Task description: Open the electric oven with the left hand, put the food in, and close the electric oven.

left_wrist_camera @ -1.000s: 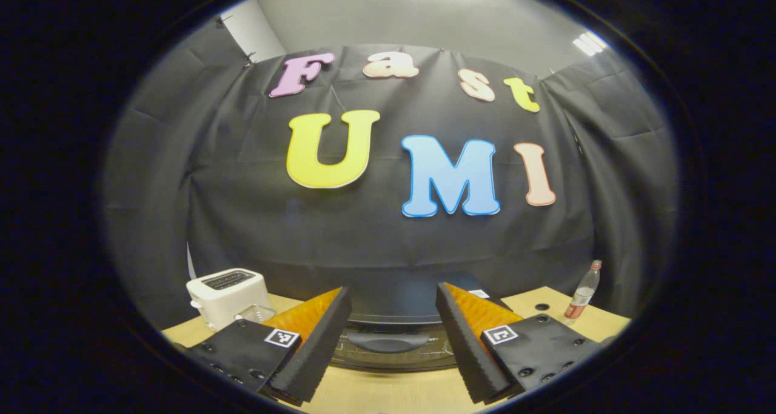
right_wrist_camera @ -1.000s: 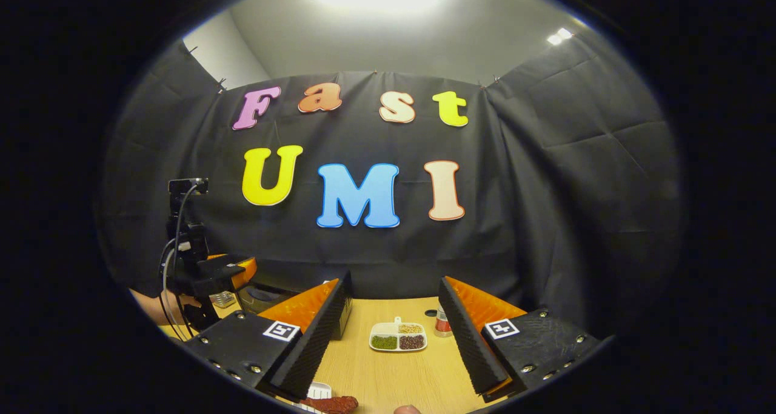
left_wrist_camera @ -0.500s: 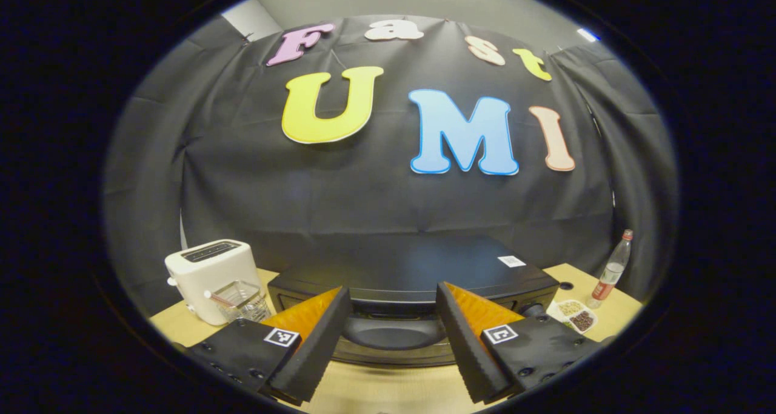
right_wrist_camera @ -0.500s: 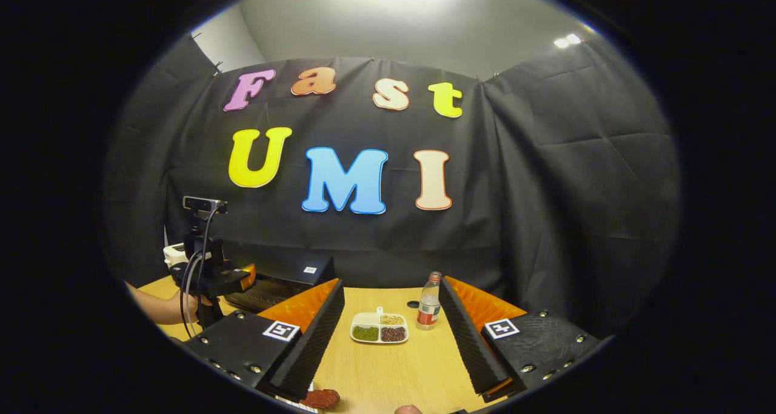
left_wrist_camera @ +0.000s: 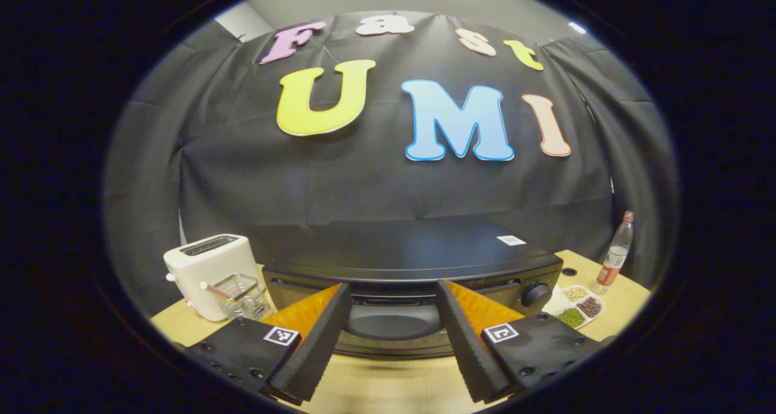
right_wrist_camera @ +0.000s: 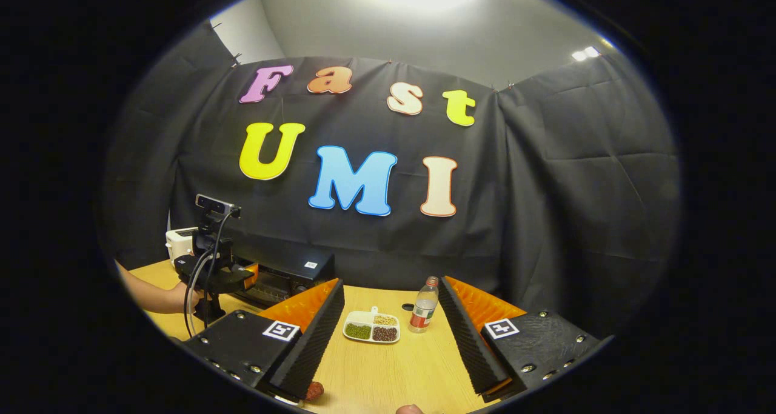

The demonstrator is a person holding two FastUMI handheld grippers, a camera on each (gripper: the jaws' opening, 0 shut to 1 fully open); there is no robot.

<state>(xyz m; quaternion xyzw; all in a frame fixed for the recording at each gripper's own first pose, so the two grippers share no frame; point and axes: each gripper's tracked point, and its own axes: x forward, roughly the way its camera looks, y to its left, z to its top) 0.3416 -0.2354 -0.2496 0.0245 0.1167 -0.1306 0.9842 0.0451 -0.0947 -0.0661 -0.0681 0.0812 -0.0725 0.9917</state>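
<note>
Here, in the left gripper view, the left gripper has its two fingers spread wide and grips nothing. Between them sits the curved door handle of a black electric oven, whose door looks closed; whether the fingers touch the handle cannot be told. The oven stands on a light wooden table. To its left are a clear glass container and, behind it, a white toaster. To its right lie a white divided dish of beans and seeds and, farther off, a clear bottle with a red label.

In the right gripper view, the right gripper is also wide open and empty above the table. A dark reddish piece of food lies at the bottom edge, beside its left finger. Beyond are the divided dish and bottle. Far left, a person's hand holds the left gripper at the oven front.
</note>
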